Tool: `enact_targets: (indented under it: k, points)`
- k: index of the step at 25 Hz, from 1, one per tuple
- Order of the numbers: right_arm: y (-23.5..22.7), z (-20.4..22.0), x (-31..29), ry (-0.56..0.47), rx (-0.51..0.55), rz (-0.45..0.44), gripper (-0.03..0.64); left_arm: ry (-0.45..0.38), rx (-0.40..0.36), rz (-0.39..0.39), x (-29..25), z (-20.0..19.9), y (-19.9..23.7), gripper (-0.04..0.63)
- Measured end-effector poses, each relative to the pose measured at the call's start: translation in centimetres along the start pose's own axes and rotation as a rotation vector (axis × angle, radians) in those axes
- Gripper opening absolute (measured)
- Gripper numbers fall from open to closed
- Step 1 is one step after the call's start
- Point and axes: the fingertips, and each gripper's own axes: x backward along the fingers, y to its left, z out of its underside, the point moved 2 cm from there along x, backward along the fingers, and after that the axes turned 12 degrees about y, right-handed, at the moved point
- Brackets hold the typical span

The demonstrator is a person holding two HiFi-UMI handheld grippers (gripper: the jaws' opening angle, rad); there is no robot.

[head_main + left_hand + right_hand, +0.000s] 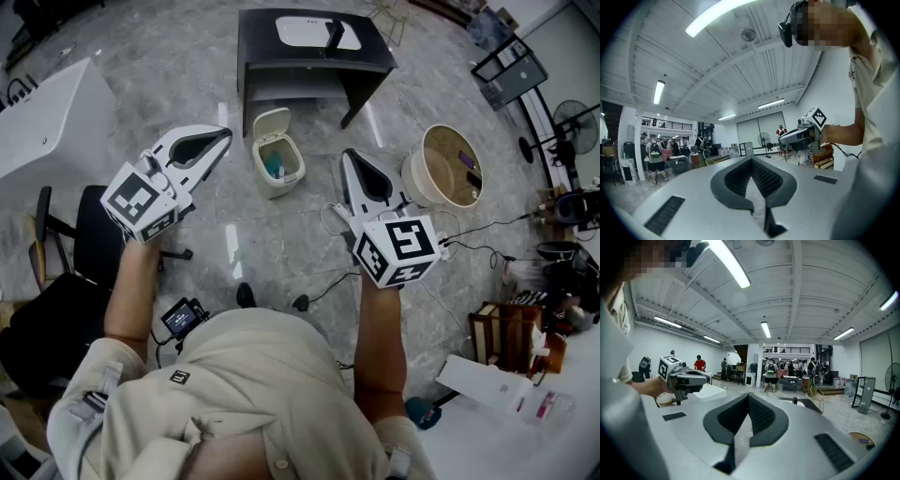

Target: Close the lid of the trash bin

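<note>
Left claw [223, 137] and right claw [348, 156] are pressed together, empty (mid-frame); trash bin [281, 188] stands between them, lid [272, 122] up.

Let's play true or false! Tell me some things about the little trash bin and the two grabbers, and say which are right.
1. The trash bin has its lid up. True.
2. The right gripper is pinching the lid. False: it is apart from the bin, jaws together on nothing.
3. The bin stands on the floor near the dark table. True.
4. The left gripper holds a bottle. False: its jaws are together and empty.
</note>
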Motion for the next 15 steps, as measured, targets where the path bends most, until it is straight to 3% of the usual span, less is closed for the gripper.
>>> enact_targets:
  k: [10, 15]
  points:
    - [-0.3, 0.2, -0.7, 0.010, -0.003, -0.011, 0.021, 0.002, 0.011, -0.013, -0.1, 0.2, 0.7, 0.015]
    - [-2.4, 0.3, -2.4, -0.017, -0.045, -0.076, 0.025, 0.033, 0.021, -0.040, -1.8, 0.5, 1.2, 0.015]
